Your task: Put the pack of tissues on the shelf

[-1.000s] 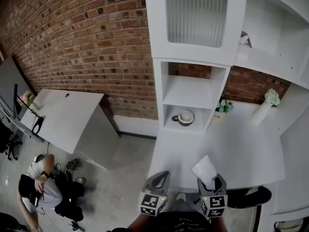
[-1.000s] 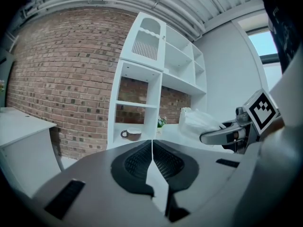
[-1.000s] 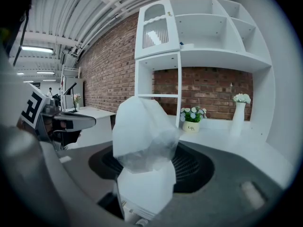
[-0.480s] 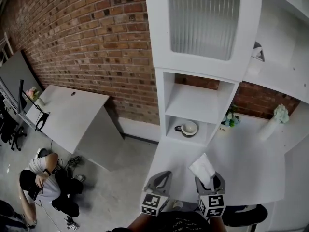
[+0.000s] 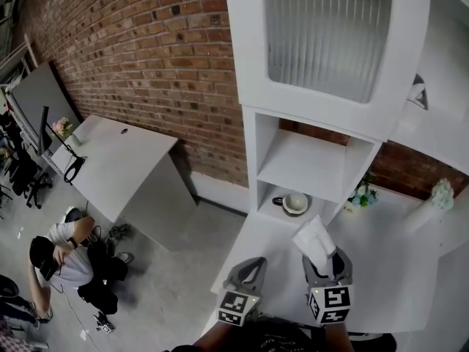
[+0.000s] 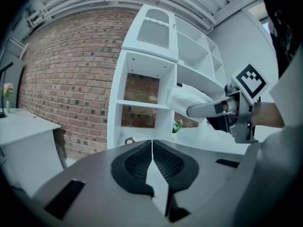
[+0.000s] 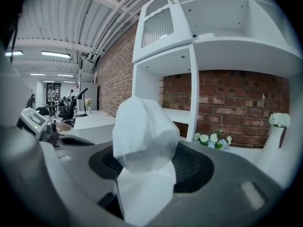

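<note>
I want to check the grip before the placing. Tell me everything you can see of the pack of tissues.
The pack of tissues is white, in a soft, crinkled, plastic-looking wrap; no print is legible. The right tool is clamped on its lower end, so the bulkier part sticks out past the jaws, toward the white shelf unit. It is held in the air above the desk; only the tool's pads touch it.

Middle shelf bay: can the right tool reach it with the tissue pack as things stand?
Probably yes. The right tool, shut on the tissue pack, faces the open-fronted middle bay, which is bare; nothing stands between. The cup sits in the bay below.
</note>
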Tool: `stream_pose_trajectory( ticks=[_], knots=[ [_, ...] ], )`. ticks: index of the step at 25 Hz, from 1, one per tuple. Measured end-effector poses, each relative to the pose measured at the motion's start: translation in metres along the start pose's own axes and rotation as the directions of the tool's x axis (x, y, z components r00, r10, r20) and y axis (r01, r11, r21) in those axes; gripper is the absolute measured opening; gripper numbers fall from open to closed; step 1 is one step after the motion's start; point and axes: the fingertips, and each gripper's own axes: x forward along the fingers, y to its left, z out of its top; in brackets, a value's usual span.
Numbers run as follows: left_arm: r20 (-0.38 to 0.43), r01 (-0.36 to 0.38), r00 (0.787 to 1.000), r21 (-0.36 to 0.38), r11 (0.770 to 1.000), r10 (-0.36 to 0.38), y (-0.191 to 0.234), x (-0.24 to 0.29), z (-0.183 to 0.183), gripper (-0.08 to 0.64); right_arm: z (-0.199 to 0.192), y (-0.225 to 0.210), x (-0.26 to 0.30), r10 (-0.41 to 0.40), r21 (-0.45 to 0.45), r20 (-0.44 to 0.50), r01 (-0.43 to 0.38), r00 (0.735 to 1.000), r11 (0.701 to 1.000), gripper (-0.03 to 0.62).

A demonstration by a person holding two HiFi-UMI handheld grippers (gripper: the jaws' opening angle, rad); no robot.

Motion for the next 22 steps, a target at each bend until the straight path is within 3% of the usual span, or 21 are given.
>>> stream_pose_trajectory(
  ticks=[7, 15, 22],
  knots=[
    [0.007, -0.029, 1.000, 0.008, 1.000, 0.029, 0.009, 0.001, 0.010, 0.014, 0.047, -0.001, 0.030, 0.021, -0.012, 0.063, -0.021, 0.998, 1.000, 0.276],
    [-0.005, 0.003, 1.000, 0.030, 1.000, -0.003, 0.028, 0.010, 0.014, 0.014, 0.090, -0.009, 0.063, -0.043, 0.005, 0.105, 0.043, 0.994, 0.999, 0.276],
    [-0.005, 0.034, 0.999, 0.042, 0.999, -0.034, 0.053, 0.026, 0.027, 0.014, 0.107, -0.011, 0.092, -0.078, 0.002, 0.088, 0.078, 0.993, 0.997, 0.278]
  ],
)
